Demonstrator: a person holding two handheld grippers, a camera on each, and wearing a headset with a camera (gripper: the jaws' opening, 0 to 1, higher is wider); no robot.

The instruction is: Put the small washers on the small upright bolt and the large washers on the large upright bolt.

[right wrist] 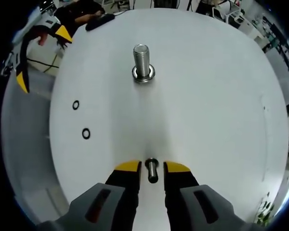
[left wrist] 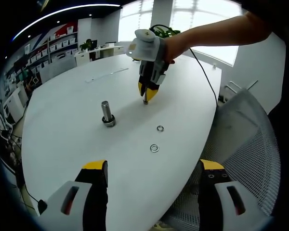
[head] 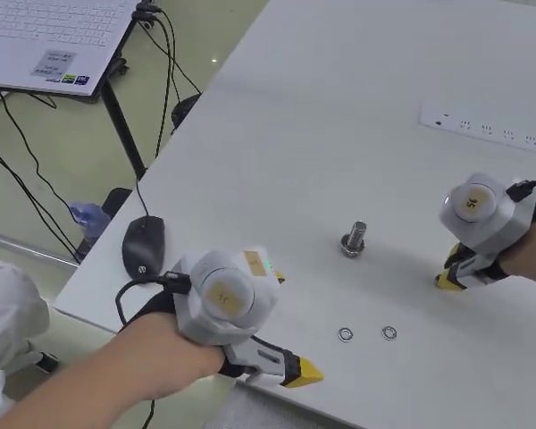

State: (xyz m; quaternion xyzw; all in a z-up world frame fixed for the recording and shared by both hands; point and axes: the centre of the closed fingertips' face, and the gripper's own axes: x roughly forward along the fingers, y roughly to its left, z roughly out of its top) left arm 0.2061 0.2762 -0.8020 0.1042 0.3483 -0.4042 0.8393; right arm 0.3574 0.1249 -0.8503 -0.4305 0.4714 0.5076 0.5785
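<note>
A white table (head: 339, 107) in an office carries the work, with a laptop (head: 54, 36), a mouse (head: 143, 246) and a power strip (head: 491, 130) far from both claws. The task looks to be near its beginning. Two washers (right wrist: 75, 105) (right wrist: 86, 133) lie flat and loose on the table, ahead of the right claw (right wrist: 151, 166) and to its left, and neither is on a bolt yet. The large bolt (right wrist: 141, 57) stands upright straight ahead of this claw, well apart from it. It has a wider ring at its foot, and I cannot tell if this is a washer or the bolt's own head. The small bolt (right wrist: 151, 171) stands between the jaws of the right claw. They are almost closed around it, but I cannot tell if they press it. The left claw (left wrist: 153, 164) is wide open and holds nothing, and the nearer washer lies just ahead of it. The right gripper view gives the small bolt between the jaws clearly, while in the head view the claw's body and the hand cover that place. The left gripper view adds the right claw from the front, pointing down, with the small bolt at its tips.
</note>
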